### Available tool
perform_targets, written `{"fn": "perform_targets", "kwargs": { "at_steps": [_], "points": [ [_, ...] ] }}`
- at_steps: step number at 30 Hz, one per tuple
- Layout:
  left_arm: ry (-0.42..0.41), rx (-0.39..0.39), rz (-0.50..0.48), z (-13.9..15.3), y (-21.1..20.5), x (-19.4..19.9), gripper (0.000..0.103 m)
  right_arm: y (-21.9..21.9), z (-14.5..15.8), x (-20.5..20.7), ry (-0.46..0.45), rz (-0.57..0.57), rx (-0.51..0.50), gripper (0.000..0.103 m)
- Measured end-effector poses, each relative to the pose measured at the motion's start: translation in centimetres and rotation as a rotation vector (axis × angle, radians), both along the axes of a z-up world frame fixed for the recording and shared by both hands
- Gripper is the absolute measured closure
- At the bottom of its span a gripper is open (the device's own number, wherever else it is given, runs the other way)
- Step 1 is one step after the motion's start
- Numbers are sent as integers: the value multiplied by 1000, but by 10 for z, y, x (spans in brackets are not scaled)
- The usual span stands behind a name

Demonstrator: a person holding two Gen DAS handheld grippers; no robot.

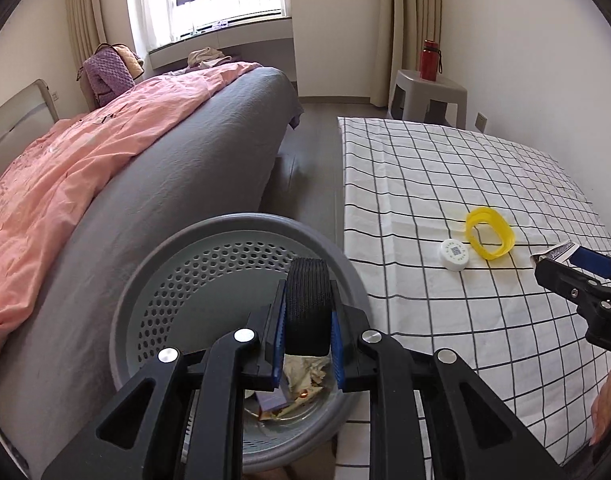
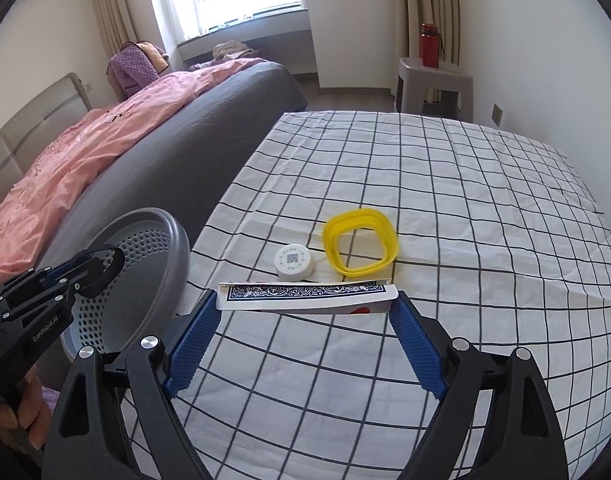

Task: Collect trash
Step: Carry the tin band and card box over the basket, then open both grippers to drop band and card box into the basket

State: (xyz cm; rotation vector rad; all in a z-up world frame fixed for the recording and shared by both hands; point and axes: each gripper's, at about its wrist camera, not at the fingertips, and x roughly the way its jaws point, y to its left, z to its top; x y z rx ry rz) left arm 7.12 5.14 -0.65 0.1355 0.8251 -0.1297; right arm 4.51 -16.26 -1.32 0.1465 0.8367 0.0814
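Bedroom walls, curtains and a bright window frame the scene. Left of the bench point(image 2: 445, 184) runs a bed point(image 1: 177, 184) with a grey sheet and a pink quilt point(image 1: 65, 160), purple and tan bedding piled at its far end. Beyond the bench, against the wall, a grey stool point(image 1: 429, 92) carries a red bottle point(image 1: 430, 60).

A white cloth with a black grid covers the bench. At the bench's left edge, between it and the bed, a grey bin point(image 1: 241, 240) with a perforated liner is tilted so its mouth faces the left wrist camera; crumpled paper, a purple card and other scraps point(image 1: 301, 380) lie in its bottom.

The left claw point(image 1: 307, 348) is narrow, its blue pads clamped on the black ribbed handle point(image 1: 307, 304) that stands up over the bin. From the right wrist view the same claw point(image 2: 101, 268) shows against the bin's rim, with fingers of a hand point(image 2: 29, 412) below it.

The right claw point(image 2: 305, 308) stands wide, and a flat blue-patterned card box point(image 2: 305, 298) spans the gap, an end against each pad, held above the cloth near the bench's left side.

Just past the box on the bench lie a yellow ring point(image 2: 359, 242) and, touching the ring's left side or nearly so, a white cap point(image 2: 294, 262) with a printed code on top.
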Motion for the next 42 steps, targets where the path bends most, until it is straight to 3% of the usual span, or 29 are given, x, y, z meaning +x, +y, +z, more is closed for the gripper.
{"fn": "perform_targets", "kwargs": {
  "at_steps": [9, 20, 27, 42],
  "points": [
    [-20, 19, 59, 8, 53, 0, 85, 62, 10, 9, -31, 99, 16, 19],
    [42, -38, 127, -14, 95, 11, 85, 124, 2, 26, -8, 218, 9, 19],
    [99, -41, 144, -29, 110, 20, 85, 148, -11, 39, 23, 270, -1, 19],
    [97, -56, 175, -30, 122, 24, 82, 167, -23, 61, 51, 317, -1, 19]
  ]
}}
